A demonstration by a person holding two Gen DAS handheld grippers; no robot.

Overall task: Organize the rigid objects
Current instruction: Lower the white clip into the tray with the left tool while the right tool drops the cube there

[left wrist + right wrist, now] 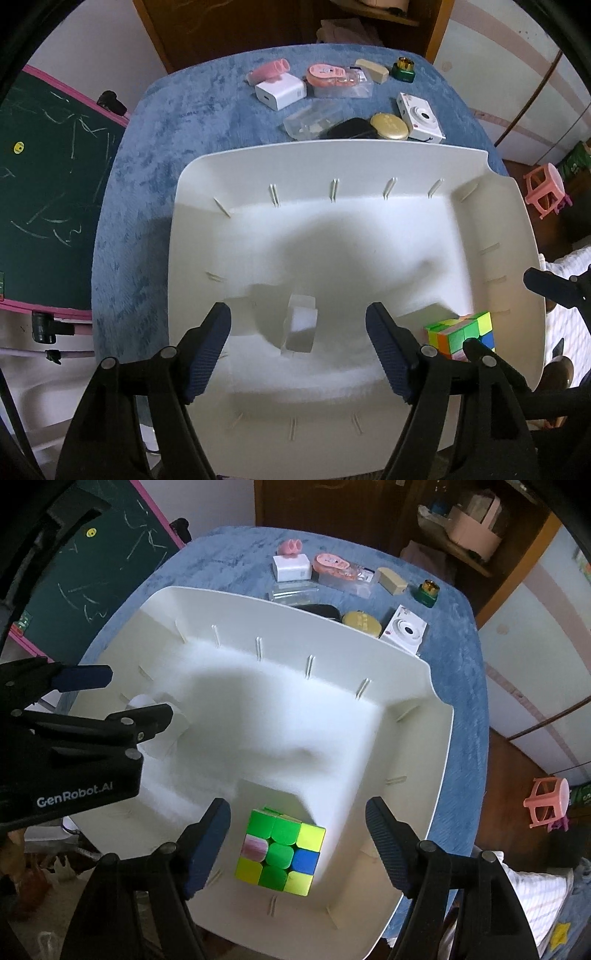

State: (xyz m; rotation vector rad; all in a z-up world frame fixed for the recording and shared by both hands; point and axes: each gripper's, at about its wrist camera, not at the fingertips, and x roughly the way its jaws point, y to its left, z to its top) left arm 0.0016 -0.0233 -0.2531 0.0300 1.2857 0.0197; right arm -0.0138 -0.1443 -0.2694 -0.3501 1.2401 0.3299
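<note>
Bin [192,206]: 1 cube [281,853], 1 clear block [301,326] | left claw [298,349] spread | right claw [298,843] spread

Open left tool [298,345] over white bin [498,236]

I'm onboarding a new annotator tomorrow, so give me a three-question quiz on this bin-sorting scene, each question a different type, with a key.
1. True or false: the puzzle cube lies inside the white bin.
2. Multiple choice: the right gripper is A) shut on the cube, B) open above the cube, C) out of view.
3. Fill in: the white toy camera rests on the ____ cloth, outside the bin.

Key: 1 true; 2 B; 3 blue. The left gripper is open too, over a clear block on the bin floor.
</note>
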